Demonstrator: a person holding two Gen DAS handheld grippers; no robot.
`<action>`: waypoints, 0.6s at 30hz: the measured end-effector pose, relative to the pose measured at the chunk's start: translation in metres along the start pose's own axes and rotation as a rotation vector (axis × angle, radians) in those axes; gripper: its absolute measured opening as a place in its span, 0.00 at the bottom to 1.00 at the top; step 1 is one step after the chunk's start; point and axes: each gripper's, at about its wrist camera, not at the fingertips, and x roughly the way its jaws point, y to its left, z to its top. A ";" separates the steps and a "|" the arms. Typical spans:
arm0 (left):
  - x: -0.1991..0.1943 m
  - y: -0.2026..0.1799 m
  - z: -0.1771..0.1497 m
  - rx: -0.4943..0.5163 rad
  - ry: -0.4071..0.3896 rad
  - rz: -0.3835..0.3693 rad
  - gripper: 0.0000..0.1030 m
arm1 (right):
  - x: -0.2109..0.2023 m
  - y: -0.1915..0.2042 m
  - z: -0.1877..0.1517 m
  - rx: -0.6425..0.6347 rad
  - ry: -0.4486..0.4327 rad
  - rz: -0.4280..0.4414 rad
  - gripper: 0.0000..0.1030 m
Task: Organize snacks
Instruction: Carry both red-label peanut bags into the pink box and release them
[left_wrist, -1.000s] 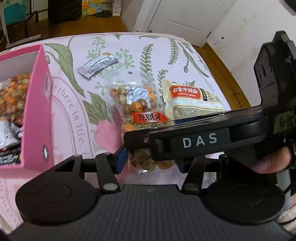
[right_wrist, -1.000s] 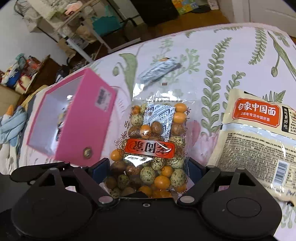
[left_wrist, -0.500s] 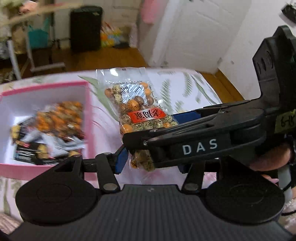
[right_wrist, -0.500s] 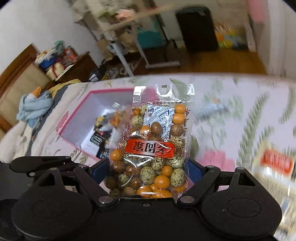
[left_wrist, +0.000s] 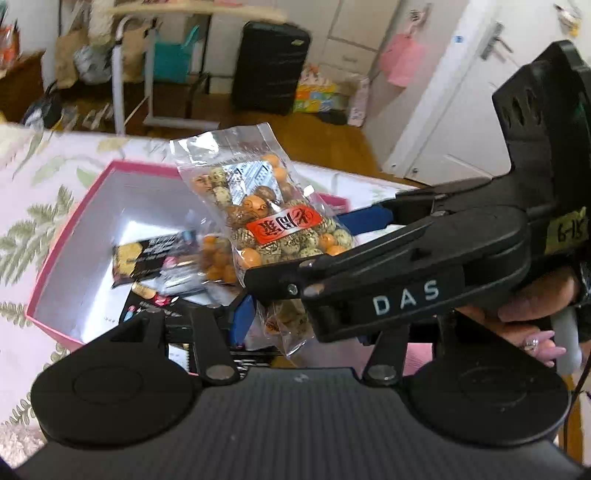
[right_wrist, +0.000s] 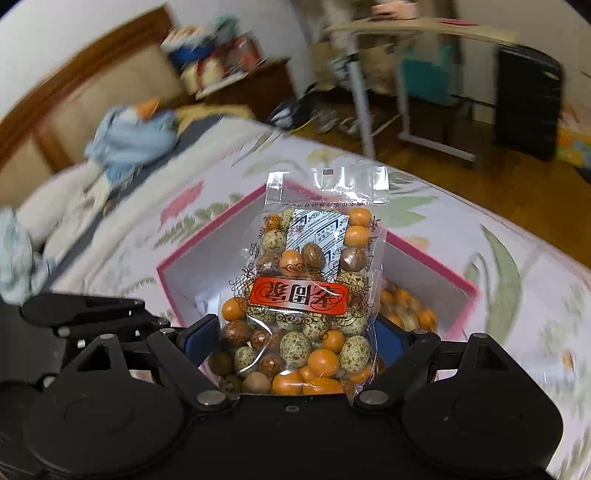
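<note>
At frame centre the right gripper clamps the lower half of the nut bag between its jaws, upright above the pink box, while the left gripper's jaws stand wide, holding nothing.

Black suitcase upright on wood floor, near white door. Pink bag hanging beside door. White-legged side table with beige top stands past bed edge; teal bag behind its legs. Floral bedspread, fern and leaf print. Blue cloth bunched near wooden headboard. Colourful boxes on floor, blurred.
</note>
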 end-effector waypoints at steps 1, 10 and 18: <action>0.006 0.006 0.001 -0.021 0.014 -0.001 0.51 | 0.007 -0.001 0.003 -0.020 0.017 0.009 0.87; 0.031 0.024 -0.008 -0.093 0.110 0.020 0.61 | 0.047 -0.006 0.013 -0.204 0.138 0.118 0.87; 0.025 0.029 -0.008 -0.047 0.090 -0.029 0.63 | 0.037 -0.026 0.011 -0.123 0.114 0.105 0.88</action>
